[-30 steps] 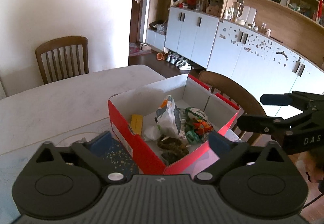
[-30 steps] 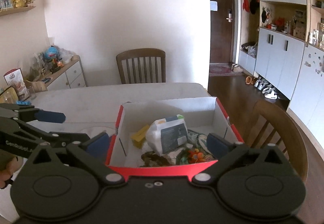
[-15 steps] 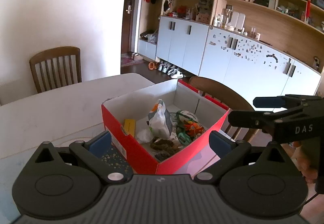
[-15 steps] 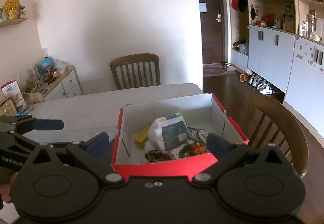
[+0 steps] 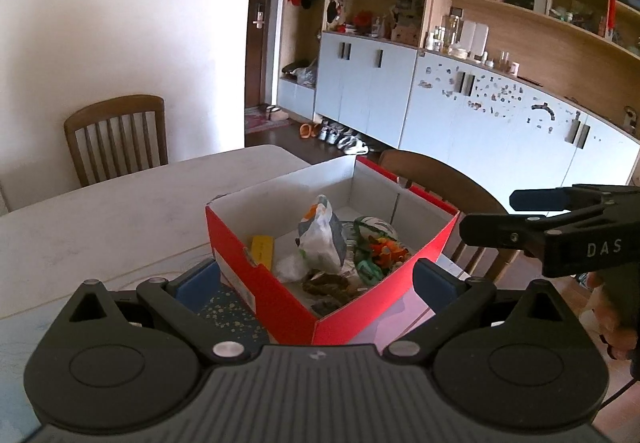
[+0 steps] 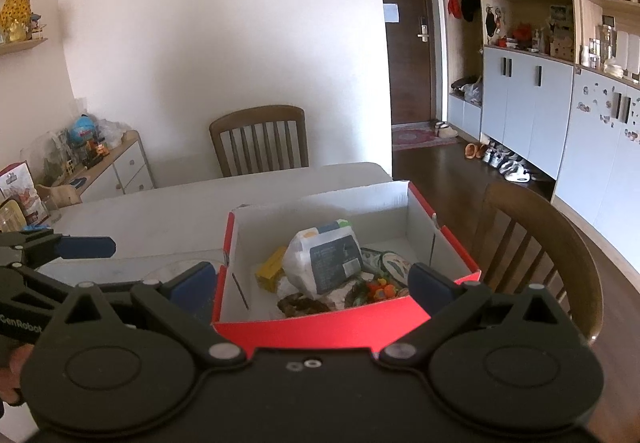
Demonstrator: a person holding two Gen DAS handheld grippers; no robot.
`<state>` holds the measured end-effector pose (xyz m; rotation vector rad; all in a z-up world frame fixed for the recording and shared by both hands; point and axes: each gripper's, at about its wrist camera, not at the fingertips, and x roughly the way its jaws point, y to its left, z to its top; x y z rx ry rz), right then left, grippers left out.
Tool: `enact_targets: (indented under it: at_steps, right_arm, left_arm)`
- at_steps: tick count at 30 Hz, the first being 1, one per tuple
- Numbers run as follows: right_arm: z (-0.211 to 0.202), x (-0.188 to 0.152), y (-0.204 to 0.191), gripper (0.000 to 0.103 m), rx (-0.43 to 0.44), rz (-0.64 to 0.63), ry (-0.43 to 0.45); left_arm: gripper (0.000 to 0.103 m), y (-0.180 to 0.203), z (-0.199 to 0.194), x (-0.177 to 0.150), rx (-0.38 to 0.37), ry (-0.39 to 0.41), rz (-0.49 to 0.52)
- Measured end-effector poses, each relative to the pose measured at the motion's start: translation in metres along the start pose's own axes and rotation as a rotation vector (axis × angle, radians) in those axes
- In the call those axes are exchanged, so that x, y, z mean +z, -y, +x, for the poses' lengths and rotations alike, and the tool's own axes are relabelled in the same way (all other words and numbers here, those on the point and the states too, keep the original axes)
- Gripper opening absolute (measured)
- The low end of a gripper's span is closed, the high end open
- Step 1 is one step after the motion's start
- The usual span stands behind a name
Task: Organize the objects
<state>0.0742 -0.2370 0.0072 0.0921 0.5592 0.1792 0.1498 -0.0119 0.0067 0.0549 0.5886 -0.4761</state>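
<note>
Both tongs (image 5: 316, 281) gape; red box (image 5: 280, 307) hides its lower contents

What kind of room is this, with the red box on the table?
Probably a home's dining room next to the front door. There is a dining table with wooden chairs, shoes on the floor under tall white cupboards, and coats hanging by the door.

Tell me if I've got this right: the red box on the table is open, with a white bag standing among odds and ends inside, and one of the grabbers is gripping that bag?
Not quite. The red box is open and the white bag stands inside among odds and ends, but neither grabber grips it. In the right wrist view the right gripper is open and short of the bag; the left wrist view shows the left gripper open too.
</note>
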Motion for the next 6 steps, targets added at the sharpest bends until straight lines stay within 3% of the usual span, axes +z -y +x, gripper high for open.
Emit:
enact_targets:
  at_steps: [6]
  right_arm:
    - [0.0002, 0.0003, 0.0014, 0.102, 0.003, 0.01, -0.006]
  left_arm:
    - [0.103, -0.0012, -0.0015, -0.0007, 0.004, 0.0, -0.003]
